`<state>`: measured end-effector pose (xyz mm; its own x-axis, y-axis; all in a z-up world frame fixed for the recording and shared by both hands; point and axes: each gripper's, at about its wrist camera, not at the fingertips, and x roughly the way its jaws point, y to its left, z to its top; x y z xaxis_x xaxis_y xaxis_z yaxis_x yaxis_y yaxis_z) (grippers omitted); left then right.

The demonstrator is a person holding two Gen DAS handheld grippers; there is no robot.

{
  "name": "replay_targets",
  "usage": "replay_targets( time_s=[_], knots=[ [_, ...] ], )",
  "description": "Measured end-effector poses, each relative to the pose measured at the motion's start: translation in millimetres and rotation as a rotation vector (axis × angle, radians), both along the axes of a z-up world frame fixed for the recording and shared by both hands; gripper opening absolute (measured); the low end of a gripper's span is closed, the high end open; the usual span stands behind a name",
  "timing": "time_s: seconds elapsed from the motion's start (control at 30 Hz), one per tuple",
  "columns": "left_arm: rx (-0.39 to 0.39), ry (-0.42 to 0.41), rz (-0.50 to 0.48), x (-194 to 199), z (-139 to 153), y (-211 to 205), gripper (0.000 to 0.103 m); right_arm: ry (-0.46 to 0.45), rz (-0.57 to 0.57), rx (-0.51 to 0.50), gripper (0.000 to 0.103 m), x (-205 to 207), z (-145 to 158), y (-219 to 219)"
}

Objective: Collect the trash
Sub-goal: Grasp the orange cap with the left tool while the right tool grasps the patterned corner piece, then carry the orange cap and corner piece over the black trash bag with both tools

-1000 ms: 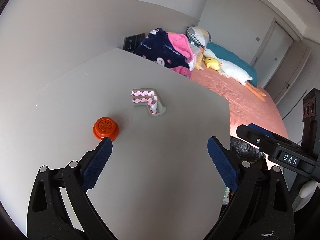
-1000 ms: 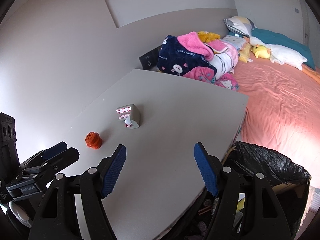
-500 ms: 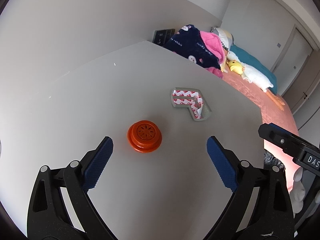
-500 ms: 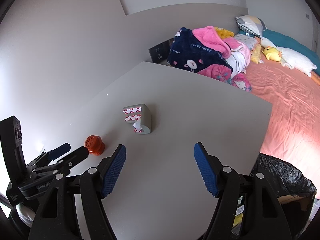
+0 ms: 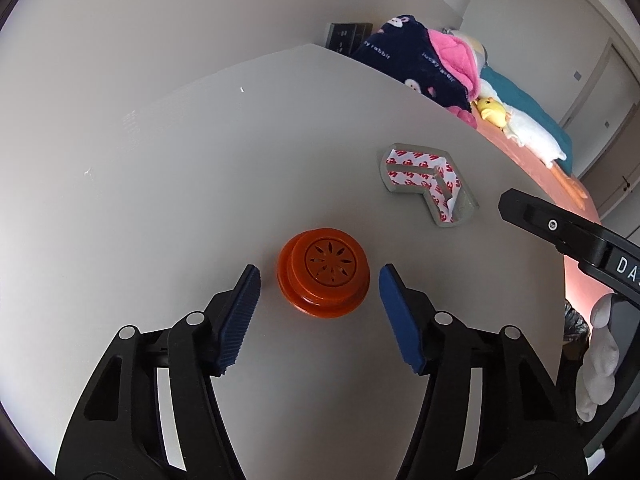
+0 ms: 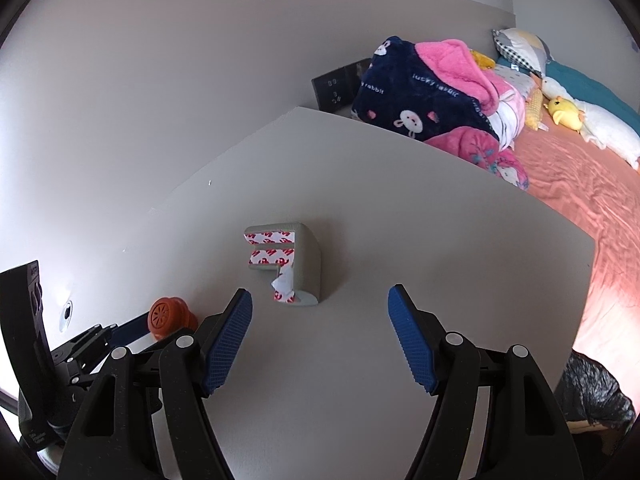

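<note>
Jaws of the left gripper (image 5: 316,276) have just been closing and now bracket the orange cap (image 5: 324,277), one blue pad on each side with a thin gap to each, so nothing is clamped; the cap sits flat on the grey tabletop (image 5: 180,184), its slotted flower-pattern face up. Jaws of the right gripper (image 6: 320,298) stand wide apart with nothing between them, only bare tabletop (image 6: 420,216). Just past the left blue pad in the right wrist view lies the grey corner guard (image 6: 298,264), an L-shaped foam piece with red-and-white adhesive backing showing and a bit of the backing peeled up at its near end; it is ahead of the pads and slightly left of centre, not inside them. In the left wrist view the same corner guard (image 5: 428,186) lies beyond and to the right of the cap, apart from it. The right gripper's black body shows at the right edge of that view, over the tabletop edge. In the right wrist view the cap (image 6: 170,317) appears at lower left by the left gripper's blue tip. A black trash bag (image 6: 592,392) sits below the tabletop's right edge. Farther off, a navy and pink blanket (image 6: 424,88) is heaped on the bed (image 6: 580,184) beside a yellow plush duck (image 6: 566,114) and pillows, with a dark wall panel (image 6: 334,90) behind the tabletop's far corner.
</note>
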<state>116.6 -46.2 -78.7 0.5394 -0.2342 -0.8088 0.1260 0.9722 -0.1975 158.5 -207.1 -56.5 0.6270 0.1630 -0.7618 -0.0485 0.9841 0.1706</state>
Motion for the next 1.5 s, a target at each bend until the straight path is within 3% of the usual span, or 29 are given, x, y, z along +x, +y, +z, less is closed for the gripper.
replay_targets(
  time_s=[0.23,0.3,0.6,0.67,0.73,1.03,1.5],
  knots=[
    [0.009,-0.011,-0.002,3.8,0.0,0.4,0.052,0.027,0.03,-0.01,0.071,22.7,-14.0,10.2],
    [0.013,-0.016,-0.002,4.3,-0.4,0.0,0.045,0.032,0.039,-0.017,0.071,28.9,-17.0,13.1],
    [0.001,-0.019,-0.007,4.7,-1.2,2.8,0.045,0.074,0.079,-0.059,0.071,52.6,-37.1,27.8],
    [0.002,-0.022,-0.01,4.6,-1.3,2.8,0.045,0.059,0.097,-0.076,0.065,53.2,-37.5,31.2],
    [0.002,-0.025,-0.01,4.0,-1.4,2.8,0.045,0.054,0.126,-0.072,0.05,52.9,-37.8,33.6],
    [-0.023,-0.022,-0.008,4.3,-0.9,5.4,0.045,0.052,0.103,-0.058,0.036,40.3,-31.0,25.9],
    [-0.055,-0.068,-0.042,-6.8,22.3,-9.5,0.045,-0.003,0.029,0.015,0.035,1.9,8.3,-3.9]
  ],
)
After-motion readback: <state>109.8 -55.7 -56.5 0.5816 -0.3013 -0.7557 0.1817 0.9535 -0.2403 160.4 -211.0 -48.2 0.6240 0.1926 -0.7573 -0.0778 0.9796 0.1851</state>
